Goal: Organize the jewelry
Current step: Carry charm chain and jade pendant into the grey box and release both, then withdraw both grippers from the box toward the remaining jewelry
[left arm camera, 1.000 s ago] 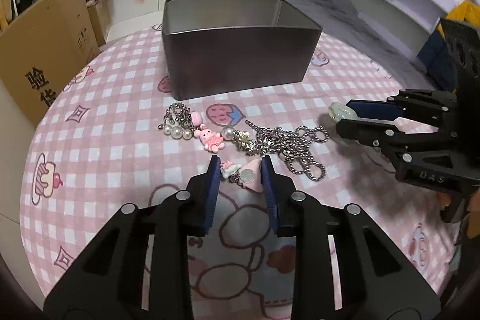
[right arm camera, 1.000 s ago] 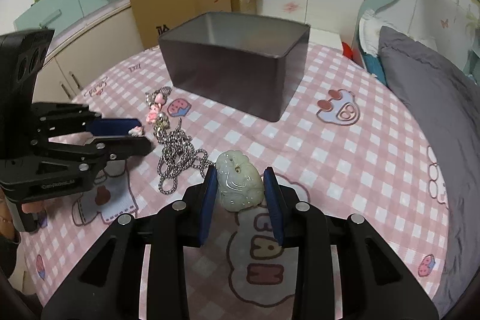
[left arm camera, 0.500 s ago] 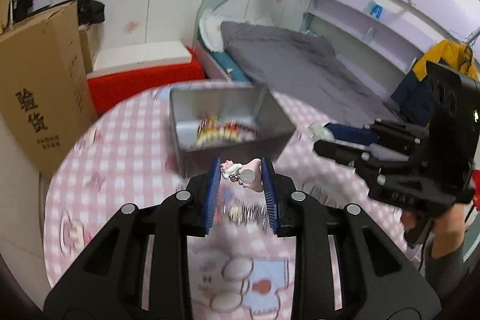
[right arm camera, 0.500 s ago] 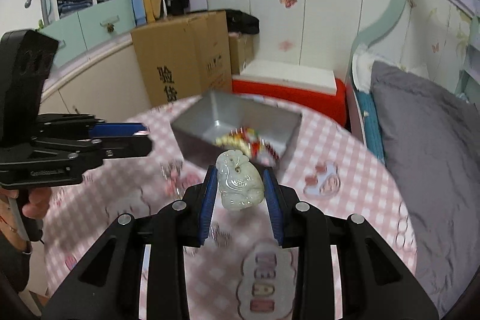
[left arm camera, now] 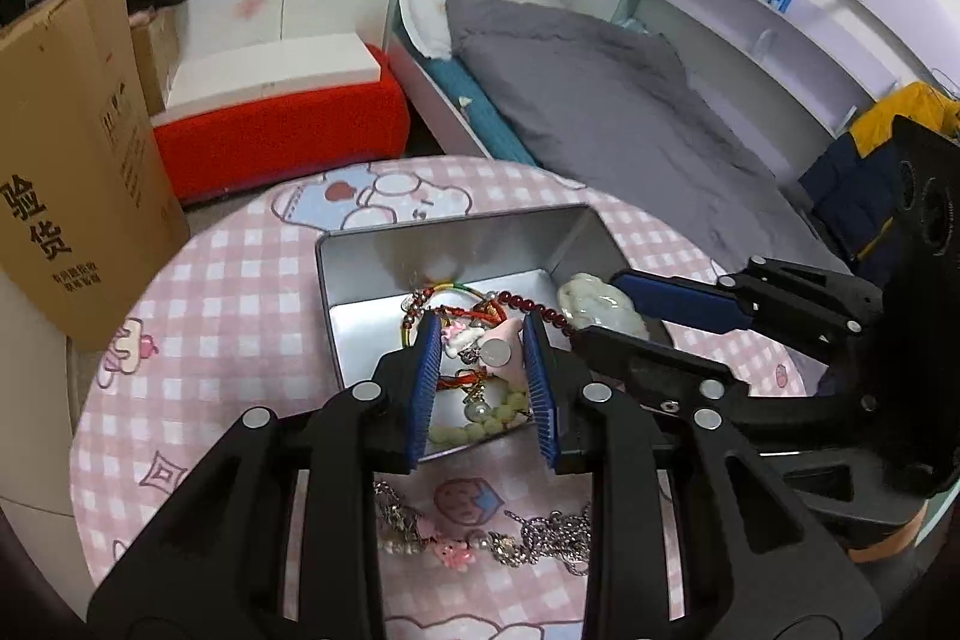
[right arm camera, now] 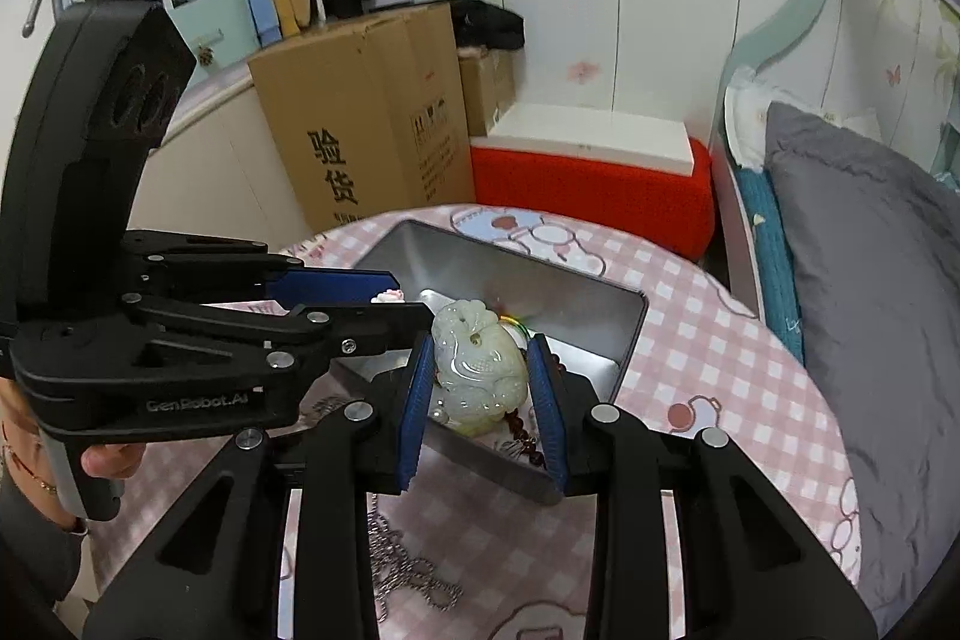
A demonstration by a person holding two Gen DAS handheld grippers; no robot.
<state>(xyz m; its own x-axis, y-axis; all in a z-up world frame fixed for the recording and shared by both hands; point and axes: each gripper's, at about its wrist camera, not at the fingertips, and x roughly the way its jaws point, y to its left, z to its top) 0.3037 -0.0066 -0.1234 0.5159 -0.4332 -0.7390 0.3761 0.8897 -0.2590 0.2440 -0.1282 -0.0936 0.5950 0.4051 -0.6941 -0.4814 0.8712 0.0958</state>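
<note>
The left gripper (left arm camera: 483, 340) has its fingers narrowed on a pink charm (left arm camera: 480, 343), pinched between the blue pads above the open tin (left arm camera: 336, 280). The right gripper (right arm camera: 483, 376) grips a pale jade pendant (right arm camera: 477, 370) the same way, over the tin's near right corner. Both grippers crowd close, side by side. Beads (left arm camera: 480, 421) and a red cord lie in the tin; chains (left arm camera: 540, 541), perhaps tangled, lie on the pink checked surface (left arm camera: 228, 340) in front.
</note>
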